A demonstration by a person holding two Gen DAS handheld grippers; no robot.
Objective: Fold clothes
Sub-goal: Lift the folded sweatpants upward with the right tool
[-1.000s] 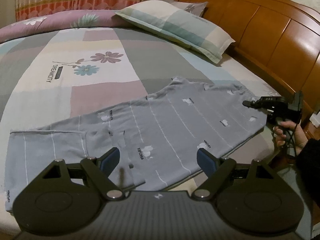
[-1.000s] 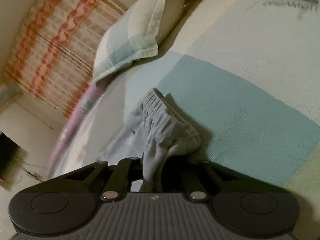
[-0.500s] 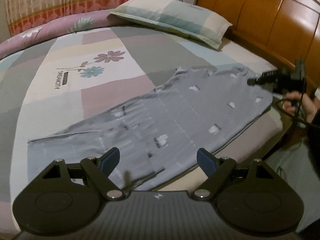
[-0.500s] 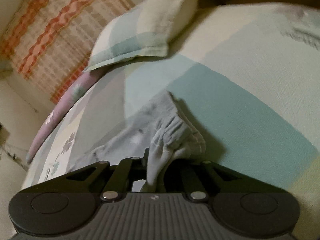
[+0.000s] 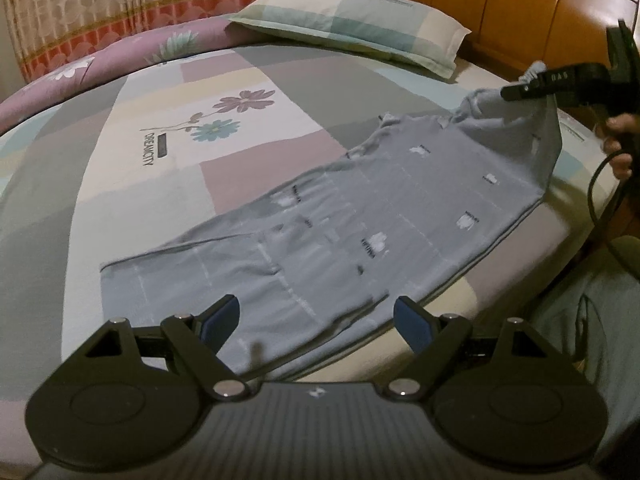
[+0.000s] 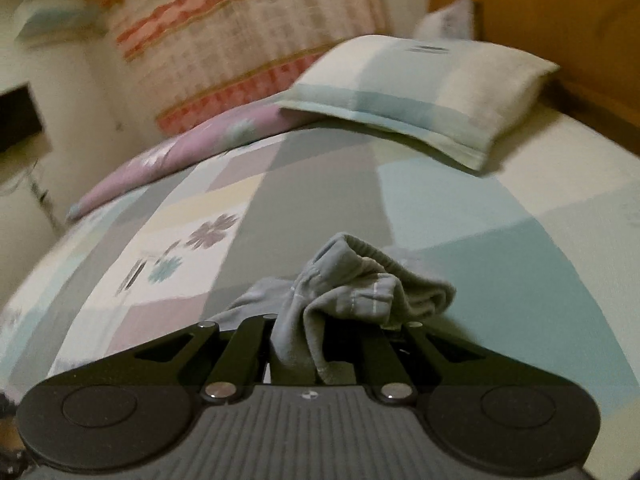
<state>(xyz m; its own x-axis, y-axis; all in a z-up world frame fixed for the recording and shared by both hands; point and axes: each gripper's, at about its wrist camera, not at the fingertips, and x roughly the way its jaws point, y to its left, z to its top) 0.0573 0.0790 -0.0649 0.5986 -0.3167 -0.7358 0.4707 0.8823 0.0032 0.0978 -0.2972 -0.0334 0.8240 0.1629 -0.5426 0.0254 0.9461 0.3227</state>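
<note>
Nearest in the left wrist view, the left gripper (image 5: 316, 316) hangs with its blue-padded jaws spread wide and nothing between them, just above the leg end of a pair of grey trousers printed with thin white lines and small white marks (image 5: 360, 232). The trousers lie lengthwise along the near edge of a bed with a patchwork sheet of grey, pink, cream and teal squares and a flower print (image 5: 192, 128). At their far end the black right gripper (image 5: 516, 90) is clenched on the gathered waistband, holding that end raised off the sheet. Beyond lie a pale checked pillow (image 5: 360, 24), a polished wooden headboard (image 5: 520, 8) and a red-banded curtain (image 5: 100, 4).
</note>
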